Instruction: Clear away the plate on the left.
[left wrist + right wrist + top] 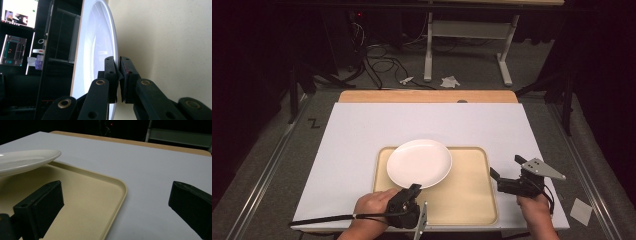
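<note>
White board covers the table (362, 135), with a beige tray (462, 195) at its near edge as the reference. Plate (419, 163), white, sits over the tray's far-left part, its far rim reaching just past the tray's edge. Left gripper (413, 190) is clenched on the plate's near rim (left gripper view: rim (113, 45) pinched between both pads, tray surface behind). Right gripper (508, 172) hangs just beside the tray's right edge, jaws spread wide, nothing between them.
</note>
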A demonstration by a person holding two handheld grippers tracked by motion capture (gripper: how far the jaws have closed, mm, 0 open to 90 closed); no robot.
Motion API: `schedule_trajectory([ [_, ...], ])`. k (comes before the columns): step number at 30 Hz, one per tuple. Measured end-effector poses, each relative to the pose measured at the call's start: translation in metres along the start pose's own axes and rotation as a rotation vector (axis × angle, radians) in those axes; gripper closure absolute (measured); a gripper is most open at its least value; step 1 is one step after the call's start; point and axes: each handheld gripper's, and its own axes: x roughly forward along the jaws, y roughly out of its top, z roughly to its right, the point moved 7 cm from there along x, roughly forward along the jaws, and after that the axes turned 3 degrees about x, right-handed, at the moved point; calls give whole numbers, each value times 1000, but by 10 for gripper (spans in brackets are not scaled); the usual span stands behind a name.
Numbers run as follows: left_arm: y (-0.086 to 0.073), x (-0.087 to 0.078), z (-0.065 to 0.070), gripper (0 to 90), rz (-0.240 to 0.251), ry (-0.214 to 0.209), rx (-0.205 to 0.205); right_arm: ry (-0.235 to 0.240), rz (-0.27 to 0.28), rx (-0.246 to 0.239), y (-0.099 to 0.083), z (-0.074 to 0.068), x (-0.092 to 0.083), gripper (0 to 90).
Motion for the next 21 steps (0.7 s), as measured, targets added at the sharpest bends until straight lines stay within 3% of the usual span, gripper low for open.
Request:
schedule_trajectory([
  [2,-1,1,2,854,-1,-5,-5,-2,-1,4,0,0,0,6],
  [3,-1,1,4,855,8,4,-38,-1,-1,4,0,0,0,6],
  [4,-1,1,4,855,8,4,-38,-1,0,-2,0,0,0,6],
  [5,-2,1,4,855,-3,-17,1,-1,0,-2,0,0,0,6],
  [6,-1,1,4,855,-1,-29,8,0,0,-1,0,0,0,6],
  [9,-5,-1,10,855,-13,-34,-13,0,-1,0,0,0,0,6],
  [11,-8,-1,11,855,-14,-51,15,0,-1,0,0,0,0,6],
  [13,-11,-1,12,855,-23,-48,12,1,0,0,0,0,0,6],
  [15,-13,-2,14,856,-29,-26,-41,0,0,-1,0,0,0,6],
  [21,-15,-4,20,856,-36,-58,-47,3,-6,2,-1,0,1,6],
])
